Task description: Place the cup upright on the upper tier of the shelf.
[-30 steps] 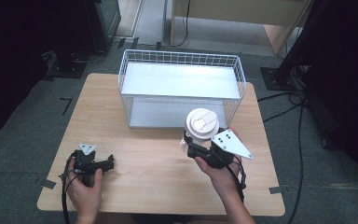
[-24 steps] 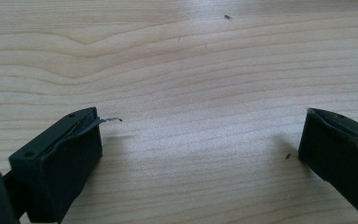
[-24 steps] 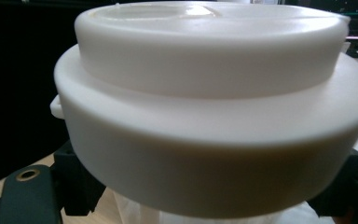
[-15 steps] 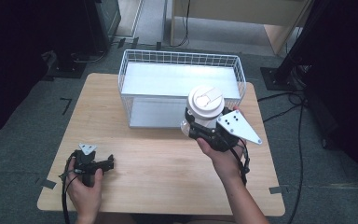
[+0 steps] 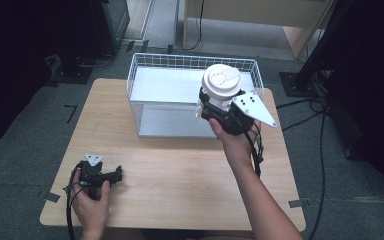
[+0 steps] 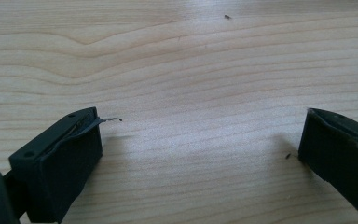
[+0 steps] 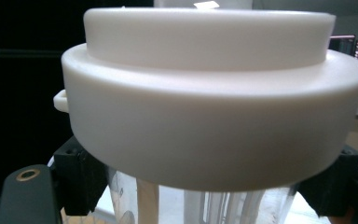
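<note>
Left claw (image 5: 114, 175): spread wide, lying on the desk (image 5: 180, 190) near its front left corner.
Basket (image 5: 190, 62): white wire, at the back of the desk.
Right claw (image 5: 215, 106): pinching a clear cup (image 5: 221, 82) with a white lid, held up over the basket's right end.

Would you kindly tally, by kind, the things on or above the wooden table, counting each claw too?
Wire baskets: 1, the white basket.
Lidded cups: 1, the clear cup with white lid, held in the right claw.
Claws: 2, the right one and the left claw.
Total: 4.
</note>
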The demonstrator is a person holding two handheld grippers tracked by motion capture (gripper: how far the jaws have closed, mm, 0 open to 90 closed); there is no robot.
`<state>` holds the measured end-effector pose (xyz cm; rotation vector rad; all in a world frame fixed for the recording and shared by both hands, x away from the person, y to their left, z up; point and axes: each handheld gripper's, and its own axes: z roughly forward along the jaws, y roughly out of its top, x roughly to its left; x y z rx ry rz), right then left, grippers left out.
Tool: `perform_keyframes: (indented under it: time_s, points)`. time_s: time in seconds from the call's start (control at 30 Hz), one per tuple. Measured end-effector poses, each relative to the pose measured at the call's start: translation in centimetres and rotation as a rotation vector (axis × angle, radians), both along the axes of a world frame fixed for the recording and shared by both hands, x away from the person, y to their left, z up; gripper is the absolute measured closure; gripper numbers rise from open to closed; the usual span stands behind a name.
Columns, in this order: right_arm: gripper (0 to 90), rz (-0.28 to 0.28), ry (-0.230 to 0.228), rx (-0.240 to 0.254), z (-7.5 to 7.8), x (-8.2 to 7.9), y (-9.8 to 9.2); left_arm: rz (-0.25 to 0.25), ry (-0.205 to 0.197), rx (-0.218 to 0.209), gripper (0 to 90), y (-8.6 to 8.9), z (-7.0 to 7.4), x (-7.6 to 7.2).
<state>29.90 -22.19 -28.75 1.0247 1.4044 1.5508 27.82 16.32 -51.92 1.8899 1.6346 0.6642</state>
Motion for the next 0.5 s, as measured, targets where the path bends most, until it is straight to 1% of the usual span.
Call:
perform_keyframes:
  time_s: [0.03, 0.07, 0.1, 0.13, 0.17, 0.2, 0.23, 0.37, 0.5]
  points:
    - [16.6, 0.0, 0.0, 0.0, 0.0, 0.0, 0.0, 0.0, 0.0, 0.0, 0.0, 0.0, 0.0, 0.0]
    - [16.5, -0.024, 0.008, 0.01, 0.2, 1.1, 0.0, 0.0, 0.0, 0.0, 0.0, 0.0, 0.0, 0.0]
    - [16.6, -0.033, 0.011, 0.007, 0.3, 1.4, 0.0, 0.0, 0.0, 0.0, 0.0, 0.0, 0.0, 0.0]
    - [16.6, -0.033, 0.011, 0.007, 0.3, 1.4, 0.0, 0.0, 0.0, 0.0, 0.0, 0.0, 0.0, 0.0]
    - [16.5, -0.049, 0.012, 0.004, 0.4, 2.4, 0.2, 0.001, -0.001, -0.001, 0.0, 0.0, 0.0, 0.0]
    - [16.6, -0.057, 0.013, -0.002, 0.5, 2.9, 0.2, 0.001, -0.001, -0.001, 0.0, 0.0, 0.0, 0.0]
    - [16.6, -0.057, 0.013, -0.002, 0.5, 2.9, 0.2, 0.001, -0.001, -0.002, 0.0, 0.0, 0.0, 0.0]
    - [16.5, -0.086, 0.017, -0.035, 0.8, 5.0, 0.7, 0.001, -0.001, -0.001, 0.0, 0.0, 0.0, 0.0]
    - [16.5, -0.108, 0.038, -0.046, 1.0, 7.0, 1.3, 0.0, 0.0, -0.001, 0.0, 0.0, 0.0, 0.0]
